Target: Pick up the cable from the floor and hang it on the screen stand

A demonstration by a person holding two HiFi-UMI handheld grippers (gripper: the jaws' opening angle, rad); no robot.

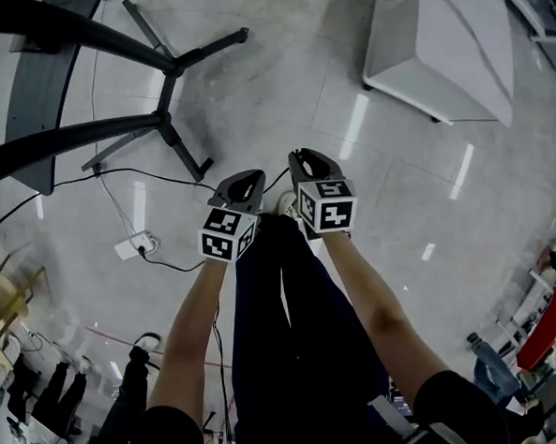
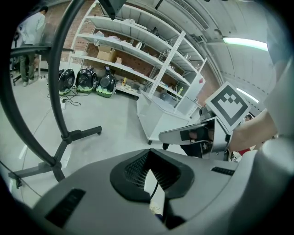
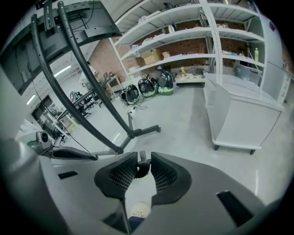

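Observation:
A thin black cable (image 1: pixel 134 171) trails over the grey floor from the left toward my two grippers, which I hold side by side above my legs. The left gripper (image 1: pixel 245 181) (image 2: pixel 149 151) has its jaws together at the tips, and the cable (image 2: pixel 154 190) drops down from between them. The right gripper (image 1: pixel 306 160) (image 3: pixel 142 156) is shut on the cable's black plug end (image 3: pixel 141 168). The screen stand (image 1: pixel 163 111) rises ahead on the left, with black splayed legs and curved tubes (image 3: pixel 82 78) that carry the dark screen (image 1: pixel 49 80).
A white power strip (image 1: pixel 134 244) with leads lies on the floor at the left. A white cart (image 1: pixel 446 47) stands ahead on the right. Shelving (image 3: pixel 193 46) lines the far wall. A person (image 2: pixel 32 32) stands far off. A bottle (image 1: pixel 489 363) stands on the floor at the lower right.

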